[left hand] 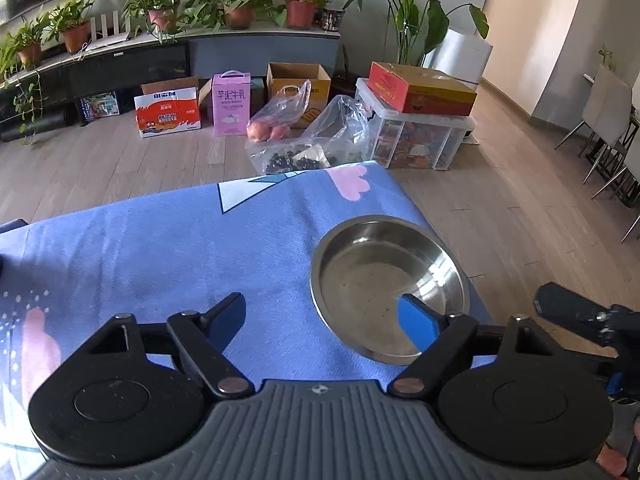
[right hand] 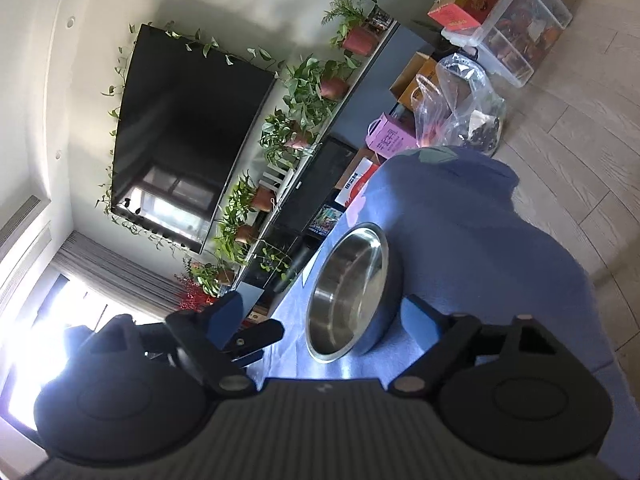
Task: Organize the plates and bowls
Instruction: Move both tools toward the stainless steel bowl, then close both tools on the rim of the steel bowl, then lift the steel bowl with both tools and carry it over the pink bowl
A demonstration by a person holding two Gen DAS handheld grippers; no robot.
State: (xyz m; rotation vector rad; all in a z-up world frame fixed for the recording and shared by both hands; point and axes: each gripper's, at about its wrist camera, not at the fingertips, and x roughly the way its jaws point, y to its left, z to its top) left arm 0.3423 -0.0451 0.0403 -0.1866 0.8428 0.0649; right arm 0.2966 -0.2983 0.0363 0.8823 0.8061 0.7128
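Left tongs (left hand: 322, 322) spread wide, empty, right pad over steel bowl (left hand: 388, 288) near the right edge of blue-clothed table (left hand: 160, 248); right-wrist view: right tongs (right hand: 322, 322) wide apart, unladen, flanking the bowl (right hand: 348, 296) without touching

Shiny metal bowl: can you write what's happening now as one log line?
round steel bowl: empty, on blue cloth | left gripper: open, one finger over bowl | right gripper: open, beside bowl

Daylit, sharp at centre; fisheye bending at edges; blown-out window glare (right hand: 48, 320) lower left of right wrist view.
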